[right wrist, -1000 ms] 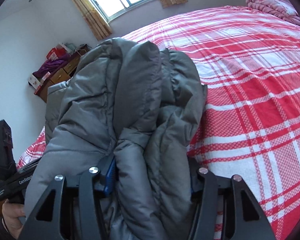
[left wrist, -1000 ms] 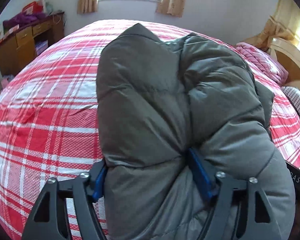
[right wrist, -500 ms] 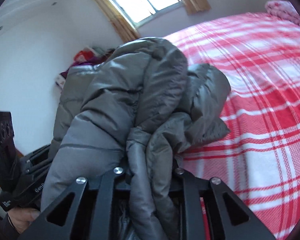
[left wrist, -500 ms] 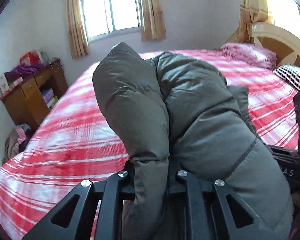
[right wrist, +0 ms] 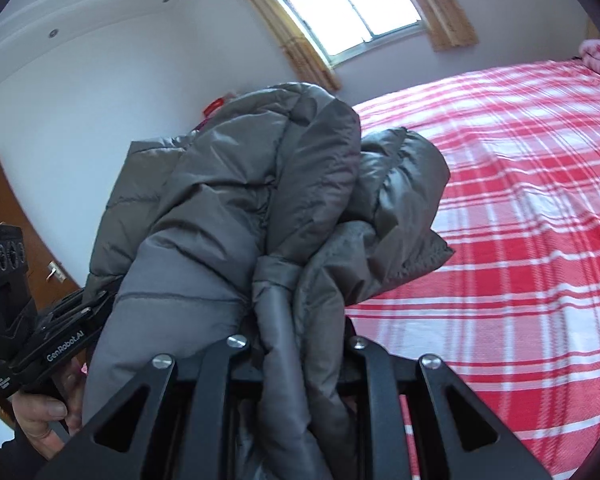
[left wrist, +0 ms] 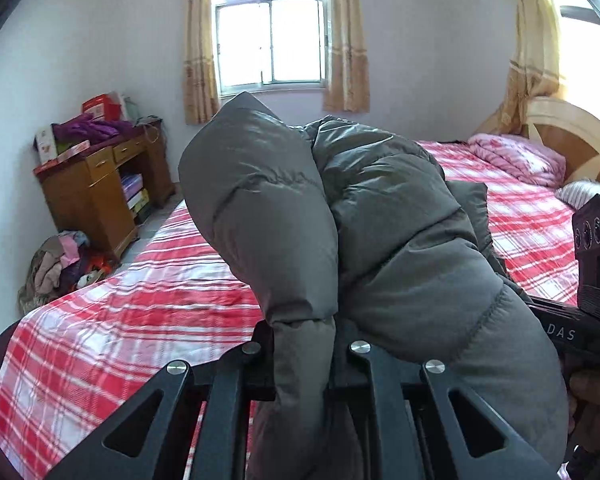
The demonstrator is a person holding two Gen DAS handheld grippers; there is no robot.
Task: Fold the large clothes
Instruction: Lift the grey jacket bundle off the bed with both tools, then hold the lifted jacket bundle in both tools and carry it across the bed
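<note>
Left wrist view
Item: grey puffer jacket (left wrist: 380, 232); bunched and lifted off the bed (left wrist: 140, 320), hanging above its near edge
Left gripper (left wrist: 303, 356): clenched on a pinched fold of the jacket; the padding bulges up and forward past the jaws
Relation: the jacket's bulk lies ahead of and to the right of the grip; its long axis runs sideways toward the right gripper (left wrist: 580, 320), whose black body shows at the jacket's right end
Surface: red-and-white plaid cover, flat, below and beyond the jacket
Room: window (left wrist: 270, 40) on the wall beyond the jacket; wooden desk (left wrist: 100, 192) left of it; pillows (left wrist: 516, 156) and headboard (left wrist: 572, 136) right of it

Right wrist view
Item: same puffer jacket (right wrist: 240, 208); held aloft, collar end drooping toward the bed (right wrist: 520, 200)
Right gripper (right wrist: 300, 344): grasping a gathered hem or cuff between closed jaws
Relation: the jacket spans leftward to the left gripper (right wrist: 48, 344); both arms equally near, each at one end
Judgement: lowering onto the plaid to the jacket's right seems the coming need; the slick, puffy fill may spring open
Room: window (right wrist: 356, 4) above the jacket; brown door (right wrist: 4, 200) left
</note>
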